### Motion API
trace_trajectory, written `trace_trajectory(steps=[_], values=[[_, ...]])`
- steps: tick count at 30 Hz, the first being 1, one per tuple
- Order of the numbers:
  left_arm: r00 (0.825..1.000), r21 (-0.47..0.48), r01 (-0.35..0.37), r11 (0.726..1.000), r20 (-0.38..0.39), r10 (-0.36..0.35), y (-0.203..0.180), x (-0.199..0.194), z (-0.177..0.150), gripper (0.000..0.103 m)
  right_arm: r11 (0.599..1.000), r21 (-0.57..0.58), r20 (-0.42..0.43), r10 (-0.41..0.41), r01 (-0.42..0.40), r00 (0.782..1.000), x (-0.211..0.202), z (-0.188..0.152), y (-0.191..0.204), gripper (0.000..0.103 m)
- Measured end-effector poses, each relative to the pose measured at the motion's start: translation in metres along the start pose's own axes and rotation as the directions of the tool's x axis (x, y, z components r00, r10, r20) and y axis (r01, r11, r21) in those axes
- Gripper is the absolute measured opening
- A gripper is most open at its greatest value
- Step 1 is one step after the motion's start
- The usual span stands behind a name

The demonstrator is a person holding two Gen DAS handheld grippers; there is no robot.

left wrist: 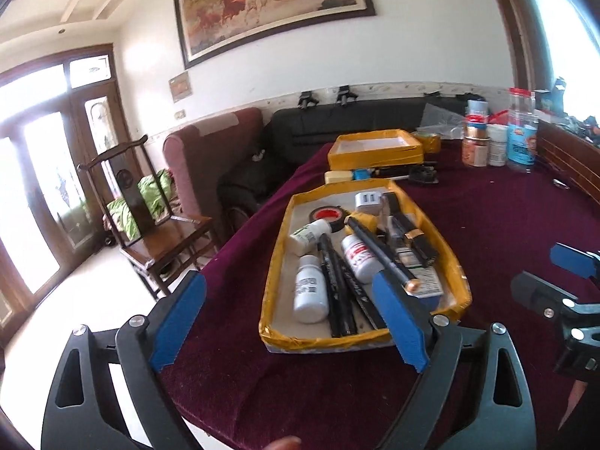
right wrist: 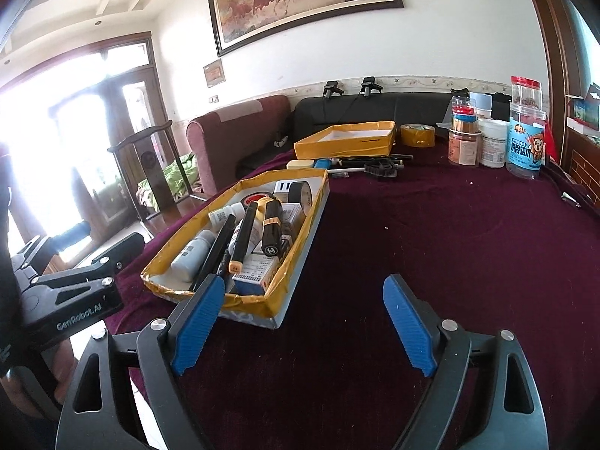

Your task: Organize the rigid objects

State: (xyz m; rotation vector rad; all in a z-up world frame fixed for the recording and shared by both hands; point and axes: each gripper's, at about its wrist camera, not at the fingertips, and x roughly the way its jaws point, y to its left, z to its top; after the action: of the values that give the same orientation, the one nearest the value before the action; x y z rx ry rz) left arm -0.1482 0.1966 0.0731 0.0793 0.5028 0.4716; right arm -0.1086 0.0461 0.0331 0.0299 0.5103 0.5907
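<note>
Both claws spread, empty: left claw (left wrist: 292,311); right claw (right wrist: 307,318); tray (left wrist: 455,262) (seemingly full) ahead.

White wall (right wrist: 431,45) carrying large framed horse painting (left wrist: 270,3). Daylight flooding through glazed wooden doors (left wrist: 41,172) at far left, washing out pale floor (left wrist: 86,300). Maroon armchair (right wrist: 232,138) and black sofa (right wrist: 375,110) sitting against far wall. Dark wooden chair (left wrist: 165,232) standing near doors, holding green cloth (left wrist: 150,195).
</note>
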Motion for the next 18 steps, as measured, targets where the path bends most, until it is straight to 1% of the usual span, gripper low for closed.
trace_trajectory(steps=[3, 7, 10, 15, 18], values=[[1.0, -0.01, -0.014, 1.0, 0.002, 0.014, 0.0, -0.003, -0.001, 0.092, 1.0, -0.01, -0.007, 0.002, -0.002, 1.0, -0.001, -0.002, 0.003, 0.083], [1.0, -0.024, 0.006, 1.0, -0.027, -0.006, 0.004, 0.002, -0.002, 0.092, 0.998, -0.065, 0.003, -0.022, 0.023, 1.0, -0.002, -0.005, 0.013, 0.083], [0.999, -0.029, -0.016, 0.999, -0.041, 0.015, 0.005, 0.007, -0.004, 0.092, 0.995, -0.094, -0.009, -0.041, 0.04, 0.999, 0.001, -0.006, 0.018, 0.083], [0.998, -0.033, -0.032, 0.999, -0.054, 0.03, 0.005, 0.012, -0.006, 0.092, 0.994, -0.103, -0.029, -0.043, 0.04, 0.999, 0.006, -0.009, 0.018, 0.083], [0.998, -0.039, -0.026, 0.999, -0.059, 0.024, 0.007, 0.014, -0.007, 0.092, 0.994, -0.103, -0.036, -0.046, 0.042, 0.998, 0.008, -0.009, 0.018, 0.083]])
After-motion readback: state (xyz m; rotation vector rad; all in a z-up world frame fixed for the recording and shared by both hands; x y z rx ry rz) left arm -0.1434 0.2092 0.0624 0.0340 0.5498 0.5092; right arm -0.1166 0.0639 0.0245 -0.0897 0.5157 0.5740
